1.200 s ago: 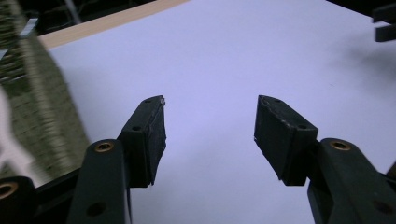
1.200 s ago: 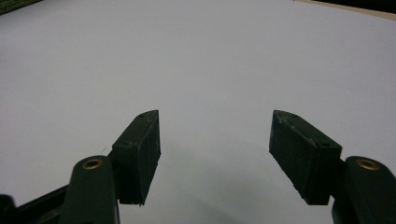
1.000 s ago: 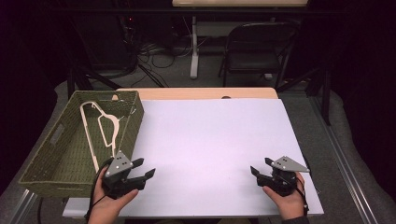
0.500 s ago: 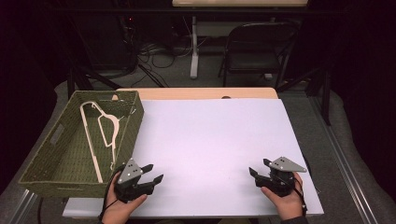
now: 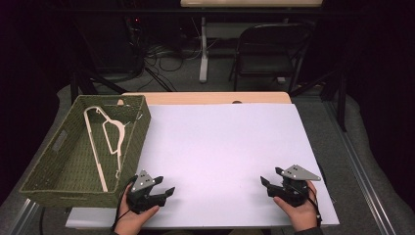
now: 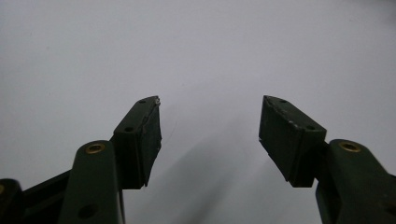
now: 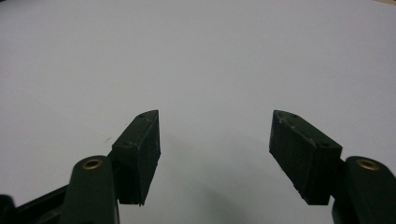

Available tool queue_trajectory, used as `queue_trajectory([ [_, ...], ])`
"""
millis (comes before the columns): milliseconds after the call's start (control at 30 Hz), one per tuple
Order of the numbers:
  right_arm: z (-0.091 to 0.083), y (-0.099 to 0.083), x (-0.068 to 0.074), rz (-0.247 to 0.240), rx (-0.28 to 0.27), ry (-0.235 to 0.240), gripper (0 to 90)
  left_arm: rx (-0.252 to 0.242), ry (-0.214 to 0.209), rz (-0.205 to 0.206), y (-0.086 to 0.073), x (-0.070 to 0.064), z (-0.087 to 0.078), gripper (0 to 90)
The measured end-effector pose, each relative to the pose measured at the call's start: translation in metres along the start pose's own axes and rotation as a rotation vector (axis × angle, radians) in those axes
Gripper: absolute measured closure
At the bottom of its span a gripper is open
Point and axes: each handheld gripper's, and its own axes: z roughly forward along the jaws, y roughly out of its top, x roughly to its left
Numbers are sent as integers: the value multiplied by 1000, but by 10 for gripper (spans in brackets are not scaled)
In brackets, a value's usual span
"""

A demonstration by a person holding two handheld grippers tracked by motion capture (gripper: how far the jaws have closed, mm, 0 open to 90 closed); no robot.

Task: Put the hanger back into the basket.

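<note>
Left gripper [image 5: 166, 192] agape near woven, seemingly wicker basket [image 5: 54, 169]

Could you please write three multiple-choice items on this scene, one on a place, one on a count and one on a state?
1. Where do the hangers lie?
A. On the white sheet
B. Inside the green woven basket
C. On the chair

2. How many hangers are there?
A. Two
B. Four
C. None

3. How do the jaws of the left hand-held gripper stand?
A. Shut on a hanger
B. Shut on nothing
C. Open, with nothing between them

Answers:
1. B: the high view shows them within the basket's walls, at the table's left.
2. A: a long pale one and a smaller white one lie side by side.
3. C: the left gripper view shows a wide gap between its pads, with just the white sheet behind; the right hand-held gripper is open likewise.
</note>
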Motion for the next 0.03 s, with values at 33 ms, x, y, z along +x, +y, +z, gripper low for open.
queue_trajectory([
  [33,0,0,0,0,0,0,336,0,0,0,0,0,0,363],
])
